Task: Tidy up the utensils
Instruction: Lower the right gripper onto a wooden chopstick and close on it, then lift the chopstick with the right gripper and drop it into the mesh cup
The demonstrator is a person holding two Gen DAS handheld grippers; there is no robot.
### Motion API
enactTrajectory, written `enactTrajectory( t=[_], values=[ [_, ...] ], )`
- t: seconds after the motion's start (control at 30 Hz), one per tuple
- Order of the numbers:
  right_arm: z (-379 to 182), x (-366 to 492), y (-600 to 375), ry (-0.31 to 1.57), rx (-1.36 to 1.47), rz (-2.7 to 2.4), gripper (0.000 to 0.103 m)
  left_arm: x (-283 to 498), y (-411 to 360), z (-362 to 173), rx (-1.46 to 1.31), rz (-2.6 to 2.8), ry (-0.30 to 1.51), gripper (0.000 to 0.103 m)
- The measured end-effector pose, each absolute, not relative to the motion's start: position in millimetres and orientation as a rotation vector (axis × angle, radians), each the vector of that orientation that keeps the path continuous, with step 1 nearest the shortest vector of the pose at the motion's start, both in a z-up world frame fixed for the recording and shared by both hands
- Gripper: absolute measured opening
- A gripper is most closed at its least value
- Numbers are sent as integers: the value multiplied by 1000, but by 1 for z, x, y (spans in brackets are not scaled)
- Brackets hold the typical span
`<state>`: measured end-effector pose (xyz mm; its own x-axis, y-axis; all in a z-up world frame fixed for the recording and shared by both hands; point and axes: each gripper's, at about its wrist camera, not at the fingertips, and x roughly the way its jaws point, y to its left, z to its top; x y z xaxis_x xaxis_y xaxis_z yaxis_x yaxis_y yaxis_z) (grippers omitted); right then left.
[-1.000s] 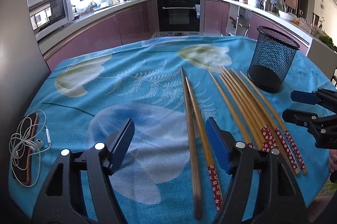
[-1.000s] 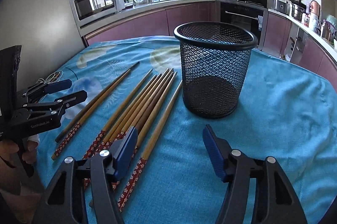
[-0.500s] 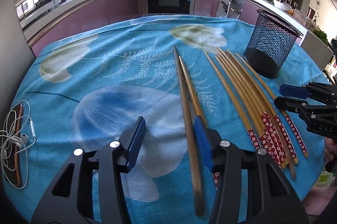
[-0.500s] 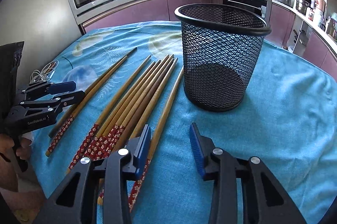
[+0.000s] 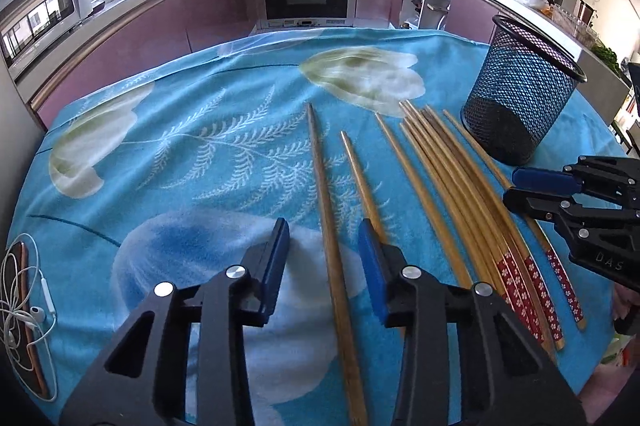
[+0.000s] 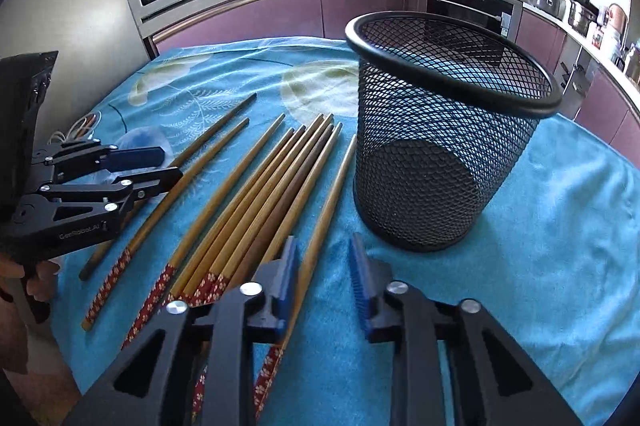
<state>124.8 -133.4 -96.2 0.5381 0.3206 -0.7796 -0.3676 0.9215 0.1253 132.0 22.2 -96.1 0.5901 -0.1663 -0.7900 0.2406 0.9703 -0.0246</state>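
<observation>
left gripper (image 5: pixel 324 258): jaws spread, set low over the table, with one plain brown chopstick (image 5: pixel 332 250) running between the two fingers. neither blue pad (image 5: pixel 276 258) is seen touching it. a second chopstick (image 5: pixel 362 182) lies just beside, passing under the other finger.

right gripper (image 6: pixel 322 276): jaws spread with a narrower gap, holding nothing. its blue pad (image 6: pixel 288 274) sits over the chopstick nearest the basket (image 6: pixel 322 222).

the remaining chopsticks (image 6: pixel 256 202) lie flat in a loose fan on the blue floral tablecloth (image 6: pixel 540 246), red patterned ends toward the person, tips toward the kitchen counter.

the black mesh basket (image 6: pixel 444 166) stands upright on the cloth, just beside the outermost chopstick.

white earphones (image 5: pixel 24 302) lie at the table edge, well apart from the chopsticks.
</observation>
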Motion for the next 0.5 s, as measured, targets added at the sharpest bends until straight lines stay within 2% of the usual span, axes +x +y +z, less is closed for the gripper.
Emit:
enactTrajectory(
  t=[0.03,0.13,0.5],
  values=[
    [-96,126,-135,922,-32,416,9,135,21,-96,85,-235,912,31],
    [-97,125,-141,919,8,420,6,140,18,-94,47,-241,921,9],
    [-73,103,-159,839,69,514,6,120,24,-66,-50,-268,830,8]
  ],
)
